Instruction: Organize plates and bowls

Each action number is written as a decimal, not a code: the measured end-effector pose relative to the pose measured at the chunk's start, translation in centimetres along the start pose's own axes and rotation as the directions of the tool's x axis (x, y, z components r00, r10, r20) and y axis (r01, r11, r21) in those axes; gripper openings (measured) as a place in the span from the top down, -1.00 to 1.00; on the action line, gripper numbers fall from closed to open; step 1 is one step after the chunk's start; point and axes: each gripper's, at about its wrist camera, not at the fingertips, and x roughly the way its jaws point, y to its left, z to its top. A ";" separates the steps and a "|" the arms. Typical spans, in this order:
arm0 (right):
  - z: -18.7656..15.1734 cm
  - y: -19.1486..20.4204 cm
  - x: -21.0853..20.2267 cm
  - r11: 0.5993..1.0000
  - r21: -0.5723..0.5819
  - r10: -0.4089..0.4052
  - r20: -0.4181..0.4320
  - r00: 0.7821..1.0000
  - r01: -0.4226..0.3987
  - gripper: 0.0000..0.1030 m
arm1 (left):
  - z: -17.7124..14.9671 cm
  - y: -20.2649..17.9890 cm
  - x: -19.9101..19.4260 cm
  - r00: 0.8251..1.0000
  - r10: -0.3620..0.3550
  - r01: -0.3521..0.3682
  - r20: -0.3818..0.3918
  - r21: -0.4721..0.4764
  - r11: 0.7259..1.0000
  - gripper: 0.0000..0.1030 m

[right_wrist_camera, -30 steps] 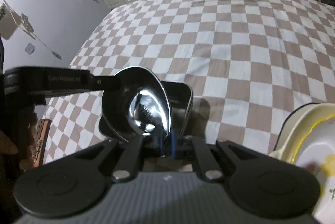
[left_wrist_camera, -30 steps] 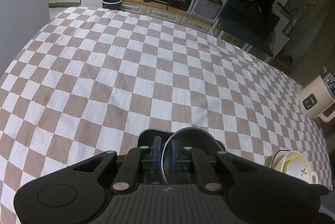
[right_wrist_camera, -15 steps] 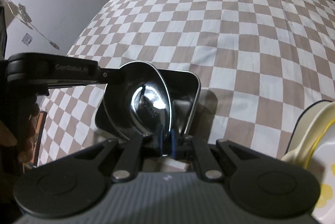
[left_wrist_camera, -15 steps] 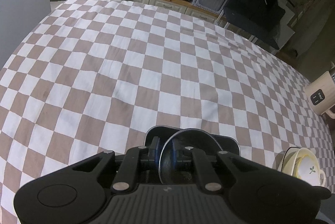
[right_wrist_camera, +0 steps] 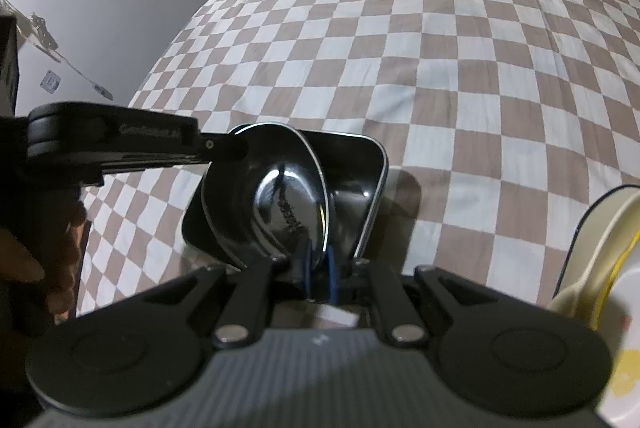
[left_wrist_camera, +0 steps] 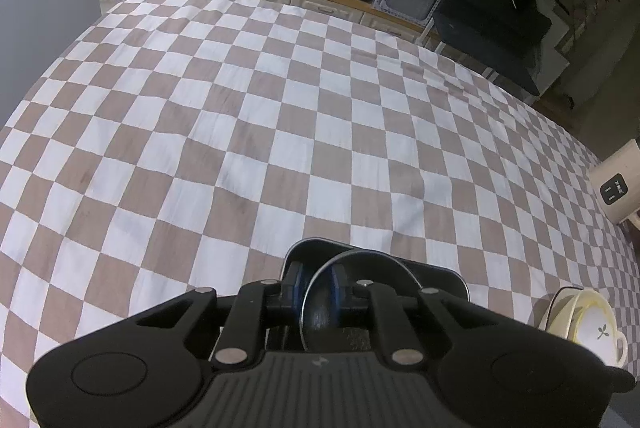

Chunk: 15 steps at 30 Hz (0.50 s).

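Both grippers pinching rim of steel bowl (right_wrist_camera: 280,203) — left gripper (left_wrist_camera: 318,288) far side, right gripper (right_wrist_camera: 318,268) near side. Bowl hovering tilted over black square tray (right_wrist_camera: 360,187) on checkered surface (right_wrist_camera: 460,67). Thin, light, stiff, probably slick; rim's looking like only decent hold. Ceramic bowls (left_wrist_camera: 584,324) sitting right of tray, probably fragile.

Both tools share one build. The left gripper (left_wrist_camera: 318,288) has a matte black body with a ribbed grey panel at the near edge bearing a small pale logo, broad wings with shallow round recesses at either side, and black linkage bars pinned by silver round-head screws (left_wrist_camera: 229,356). Its fingers (left_wrist_camera: 296,288) carry blue pads. The right gripper (right_wrist_camera: 318,272) looks the same: black shell, ribbed grey panel, silver screws, thin blue pads. Seen side-on from the right wrist, the left tool's black arm bears faint pale lettering, too blurred to read.
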 end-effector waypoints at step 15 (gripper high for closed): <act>0.9 -0.9 -2.6 0.995 0.050 0.081 0.059 0.995 -0.083 0.45 | 0.4 0.8 -0.9 0.999 -0.015 0.017 0.049 -0.042 0.999 0.63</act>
